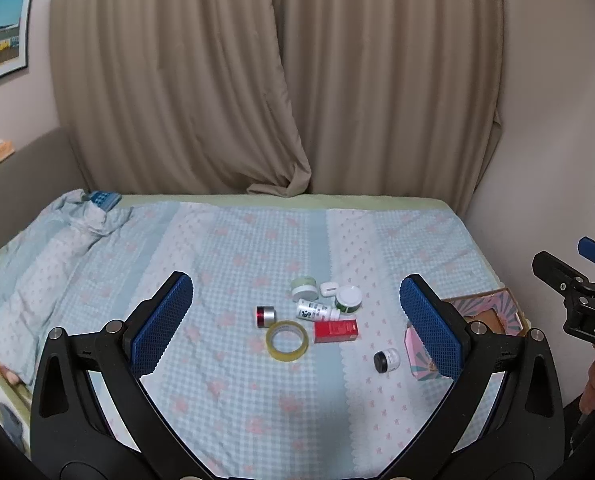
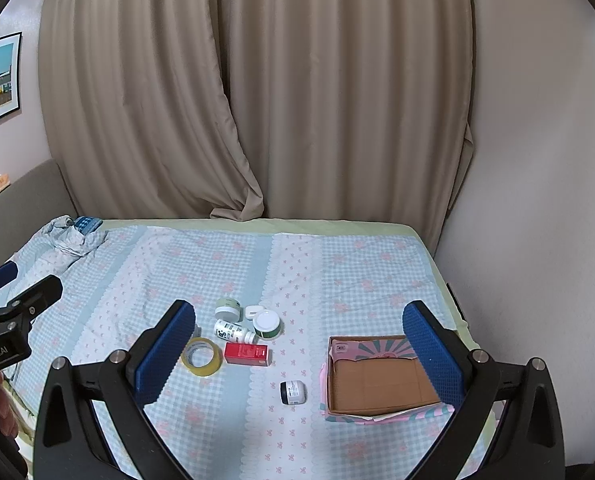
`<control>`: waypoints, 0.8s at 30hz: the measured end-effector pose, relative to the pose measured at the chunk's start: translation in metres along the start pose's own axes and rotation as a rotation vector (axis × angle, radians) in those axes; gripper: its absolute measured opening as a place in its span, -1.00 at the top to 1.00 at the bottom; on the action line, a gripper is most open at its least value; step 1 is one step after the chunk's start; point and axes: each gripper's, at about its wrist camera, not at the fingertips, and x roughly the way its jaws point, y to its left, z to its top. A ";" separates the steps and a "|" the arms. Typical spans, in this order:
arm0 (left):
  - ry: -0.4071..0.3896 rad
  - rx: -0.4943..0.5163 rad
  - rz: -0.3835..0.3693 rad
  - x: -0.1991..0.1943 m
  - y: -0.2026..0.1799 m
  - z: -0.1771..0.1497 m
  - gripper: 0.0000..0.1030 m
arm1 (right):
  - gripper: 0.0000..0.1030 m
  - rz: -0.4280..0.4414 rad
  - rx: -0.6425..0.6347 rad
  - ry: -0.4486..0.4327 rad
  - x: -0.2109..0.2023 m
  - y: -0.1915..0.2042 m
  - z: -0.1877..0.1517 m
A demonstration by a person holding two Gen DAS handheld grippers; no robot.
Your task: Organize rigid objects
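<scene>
Small items lie in a cluster on the bed: a tape roll [image 1: 287, 340] [image 2: 201, 356], a red box [image 1: 335, 331] [image 2: 246, 354], a white bottle on its side [image 1: 317, 311] [image 2: 234, 331], a green-lidded jar [image 1: 304, 287] [image 2: 227, 308], a white-lidded jar [image 1: 348, 298] [image 2: 266, 323], a small white case [image 1: 328, 289] [image 2: 251, 311] and a red-and-silver cylinder [image 1: 265, 316]. A small black-capped jar [image 1: 387, 360] [image 2: 293, 392] lies apart, near an open cardboard box [image 2: 377, 376] [image 1: 493, 314]. My left gripper [image 1: 297, 324] and right gripper [image 2: 299, 354] are open, empty, above the bed.
The bedsheet [image 2: 337, 272] is blue checked with pink flowers. A bunched quilt [image 1: 49, 248] lies at the far left. Beige curtains [image 1: 281, 80] hang behind the bed and a wall [image 2: 537, 200] runs along its right side.
</scene>
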 end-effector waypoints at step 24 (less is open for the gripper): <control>-0.004 0.017 0.017 0.003 -0.006 0.004 -0.99 | -1.00 -0.006 0.010 -0.001 -0.004 -0.002 0.002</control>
